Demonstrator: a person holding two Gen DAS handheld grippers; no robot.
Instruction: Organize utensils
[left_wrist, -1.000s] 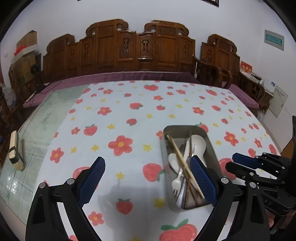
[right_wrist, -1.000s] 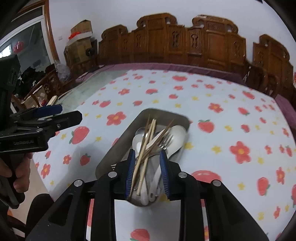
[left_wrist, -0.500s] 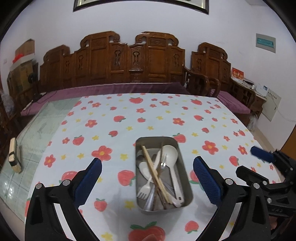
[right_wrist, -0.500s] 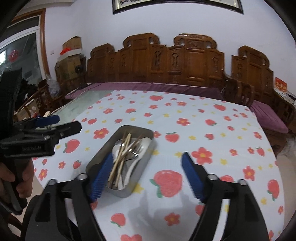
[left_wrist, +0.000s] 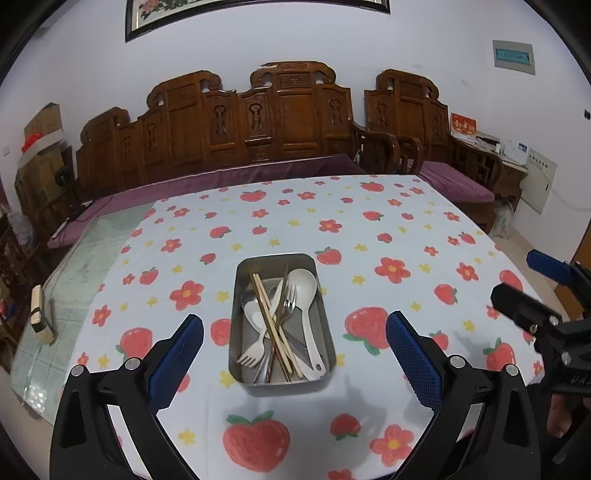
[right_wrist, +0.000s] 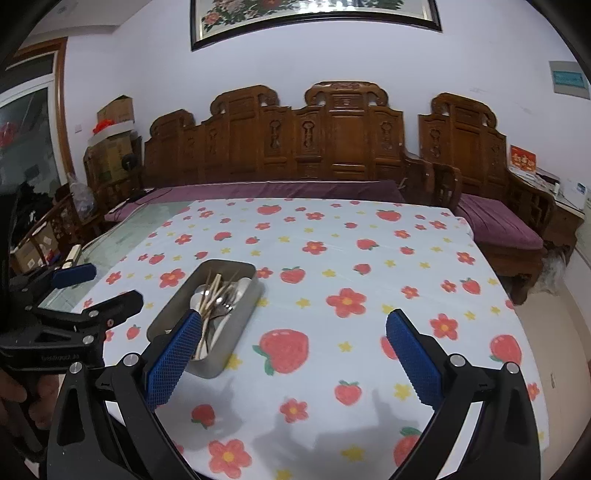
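I see the metal tray (left_wrist: 282, 376) sitting on the surface (left_wrist: 369, 229), near its front edge, on a white cloth printed with strawberries and red flowers. Inside it the utensils lie piled together: a pair of wooden chopsticks (left_wrist: 271, 325) crossing diagonally over the heap, a pale ladle-shaped spoon (left_wrist: 308, 306) along the right side, a pale fork (left_wrist: 255, 350) with its tines toward me, and a metal fork (left_wrist: 286, 306) with its tines pointing away. Nothing is lifted out of the tray. My left gripper (left_wrist: 295, 350) hangs in front of the tray with its blue pads wide apart, the tray framed between them but not touched, and nothing clamped. My right gripper (right_wrist: 293, 347) sits off to the right of the tray, its jaws opening, with only bare cloth between the pads; its left pad overlaps the tray's near corner in that camera's view. Each gripper shows at the edge of the other's camera. Beyond the surface runs a carved wooden bench (left_wrist: 258, 122) with a purple cushion (left_wrist: 207, 181), against a white wall with a framed picture (right_wrist: 314, 14)
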